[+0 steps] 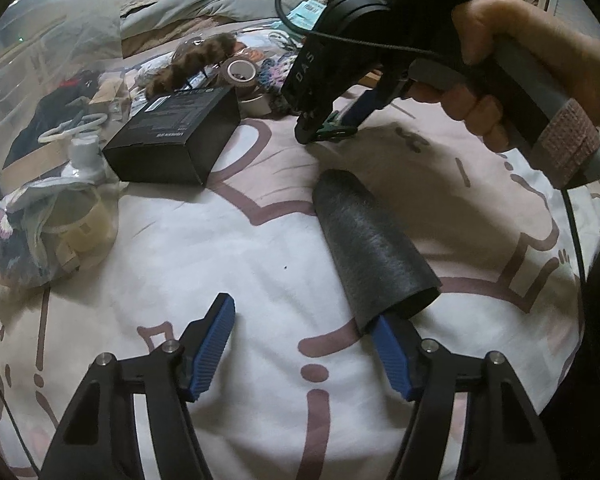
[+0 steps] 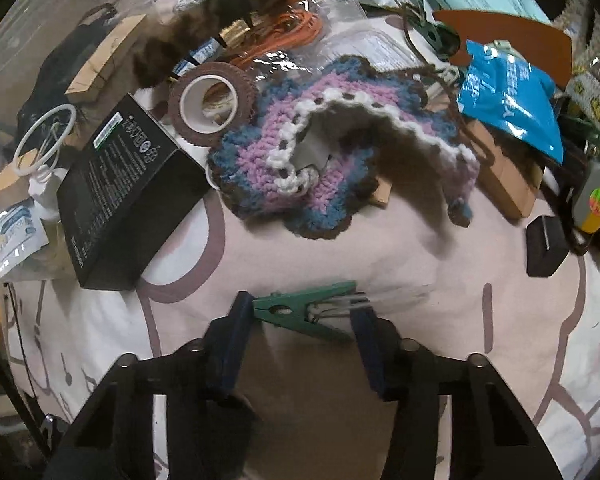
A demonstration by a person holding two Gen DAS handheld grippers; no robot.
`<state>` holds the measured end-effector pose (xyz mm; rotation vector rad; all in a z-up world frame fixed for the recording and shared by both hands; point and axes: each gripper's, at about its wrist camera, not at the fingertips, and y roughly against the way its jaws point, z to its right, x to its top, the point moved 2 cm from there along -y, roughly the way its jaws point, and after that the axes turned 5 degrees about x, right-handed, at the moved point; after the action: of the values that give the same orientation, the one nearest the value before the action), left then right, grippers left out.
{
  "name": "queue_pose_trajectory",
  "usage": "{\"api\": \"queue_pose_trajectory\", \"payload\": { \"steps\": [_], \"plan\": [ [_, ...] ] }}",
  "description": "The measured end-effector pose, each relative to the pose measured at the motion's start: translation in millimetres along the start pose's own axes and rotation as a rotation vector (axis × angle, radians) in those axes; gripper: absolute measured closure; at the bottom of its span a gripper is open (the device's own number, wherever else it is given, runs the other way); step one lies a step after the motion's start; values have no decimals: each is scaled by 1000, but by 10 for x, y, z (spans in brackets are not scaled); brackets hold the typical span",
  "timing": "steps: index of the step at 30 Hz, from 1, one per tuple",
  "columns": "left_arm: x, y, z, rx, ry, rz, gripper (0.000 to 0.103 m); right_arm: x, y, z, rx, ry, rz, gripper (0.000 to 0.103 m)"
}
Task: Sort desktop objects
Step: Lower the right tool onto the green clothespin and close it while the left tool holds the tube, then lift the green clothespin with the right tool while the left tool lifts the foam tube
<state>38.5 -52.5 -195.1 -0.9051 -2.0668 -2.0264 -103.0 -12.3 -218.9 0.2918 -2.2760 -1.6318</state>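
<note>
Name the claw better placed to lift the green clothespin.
Right. The right claw already straddles the clothespin; the left claw sits by the foam tube.

I note both tools share black frames with silver screws and ribbed blue pads [image 1: 216, 344]. My right gripper [image 1: 324, 132] shows a black housing lettered "DAS", a thin black cable, and a grey handle wrapped in pink tape under my hand [image 1: 476, 92].

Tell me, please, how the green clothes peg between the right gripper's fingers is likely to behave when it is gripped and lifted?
The green clothes peg looks like rigid plastic, so probably stiff and light. It lies crosswise in the right gripper, touching both pads end-on, so it may pivot or slip. Squeezing its spring tails could open it.
</note>
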Motion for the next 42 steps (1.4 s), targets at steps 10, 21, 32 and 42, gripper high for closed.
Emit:
{"api": "queue_pose_trajectory", "payload": {
  "steps": [10,21,32,42],
  "plan": [
    [71,30,105,23,-43,30,51,-125,298,86,96,-1,49,81],
    [133,-38,125,17,-36,14,75,-313,415,286,195,-95,33,81],
    [239,-13,84,13,-7,34,92,-154,465,246,233,-117,28,81],
    [295,36,62,15,9,49,95,-135,601,376,206,-146,81,29]
  ]
}}
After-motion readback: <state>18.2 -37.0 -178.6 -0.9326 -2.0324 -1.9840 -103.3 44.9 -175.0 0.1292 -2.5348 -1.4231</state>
